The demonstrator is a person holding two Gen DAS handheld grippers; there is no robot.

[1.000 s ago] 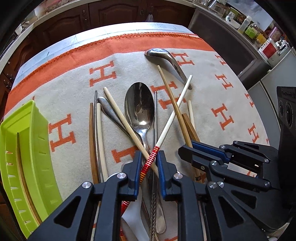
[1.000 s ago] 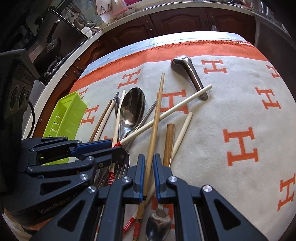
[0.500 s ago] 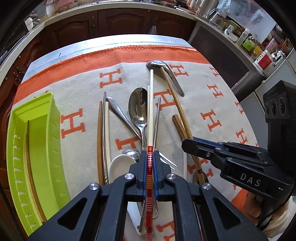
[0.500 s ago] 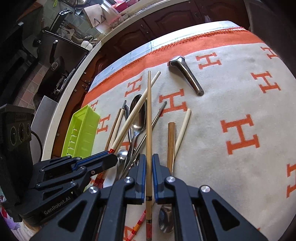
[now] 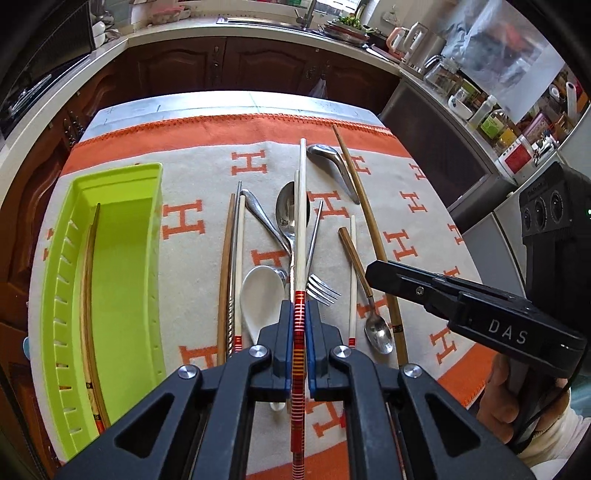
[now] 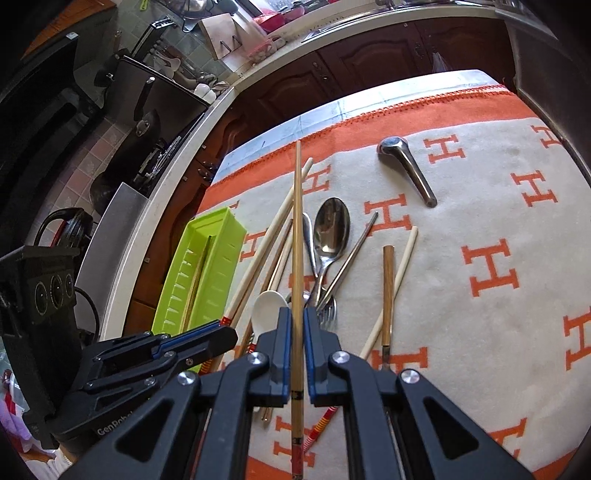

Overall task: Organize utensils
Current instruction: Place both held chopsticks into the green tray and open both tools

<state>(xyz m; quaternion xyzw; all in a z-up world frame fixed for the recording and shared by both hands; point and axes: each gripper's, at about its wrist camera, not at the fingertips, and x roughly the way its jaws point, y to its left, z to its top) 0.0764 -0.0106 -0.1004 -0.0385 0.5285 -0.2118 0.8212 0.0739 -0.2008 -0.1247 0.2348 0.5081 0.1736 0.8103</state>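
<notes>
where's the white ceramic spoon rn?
In the left wrist view the white ceramic spoon lies on the blanket just ahead-left of the left gripper, between the cream chopstick and the fork.

At your twelve o'clock runs a counter (image 5: pixel 177 31) over dark cabinets (image 5: pixel 236 66), with a kettle (image 5: pixel 413 37) and bottles (image 5: pixel 491 123) toward two o'clock.

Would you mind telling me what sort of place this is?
Most likely a home kitchen: dark wooden cabinets under a pale countertop, a sink tap, and a kettle among jars.
</notes>
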